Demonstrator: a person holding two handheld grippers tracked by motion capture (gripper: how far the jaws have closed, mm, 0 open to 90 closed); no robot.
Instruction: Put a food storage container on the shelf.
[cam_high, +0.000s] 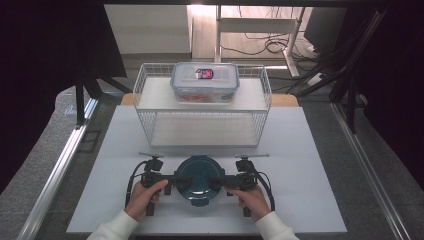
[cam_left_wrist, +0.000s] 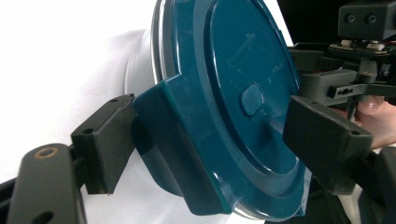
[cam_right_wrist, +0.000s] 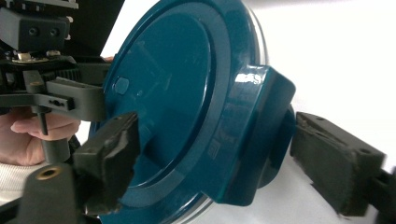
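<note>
Round teal-lidded container (cam_high: 199, 179): set on the white table (cam_high: 310, 165) near its front edge, not yet lifted, with the wire rack (cam_high: 150, 95) and its clear lidded box (cam_high: 205, 82) standing well behind. From the left, one latch tab is straddled by the parted jaws of the left gripper (cam_high: 182, 180); from the right, the opposite tab is likewise flanked by the right gripper (cam_high: 216, 181), whose jaws are not yet closed.

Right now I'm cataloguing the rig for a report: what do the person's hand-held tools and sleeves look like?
Both are black: the left claw and right claw have blocky rectangular fingers with small screw holes, a brass-coloured pivot, and a black cable looping from each. The sleeves are white.
</note>
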